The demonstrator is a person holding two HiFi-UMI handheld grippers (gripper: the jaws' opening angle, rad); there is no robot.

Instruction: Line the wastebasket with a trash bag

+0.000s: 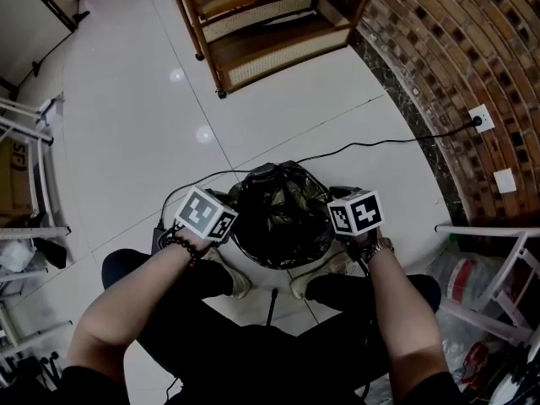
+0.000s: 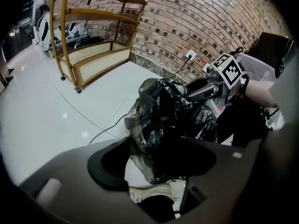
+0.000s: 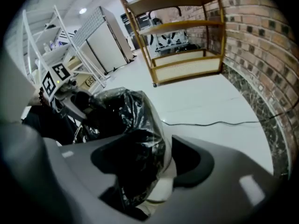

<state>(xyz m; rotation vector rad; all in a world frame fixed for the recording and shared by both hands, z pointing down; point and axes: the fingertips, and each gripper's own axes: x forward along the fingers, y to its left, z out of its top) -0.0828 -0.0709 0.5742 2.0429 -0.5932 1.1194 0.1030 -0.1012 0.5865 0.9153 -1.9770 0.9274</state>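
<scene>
Black crumpled trash bag [image 1: 283, 213] is draped over the wastebasket [image 2: 140, 177], which stands upright on the floor [image 1: 143, 99] between the person's feet. At the basket's left rim: left tongs [image 2: 156, 164]. At its right rim, directly opposite: right tongs [image 3: 152, 163]. Both are angled steeply down. Both sets of jaws are wide apart. Each straddles bag film plus a bit of pale basket wall, and the pads are not pinching. Key relation: the rim lies straight between the two tongs, neither nearer, so each side gets its own hand. Likely next move: clamp the film and draw it down over the rim. The bag top looks bunched, not smoothed.
</scene>
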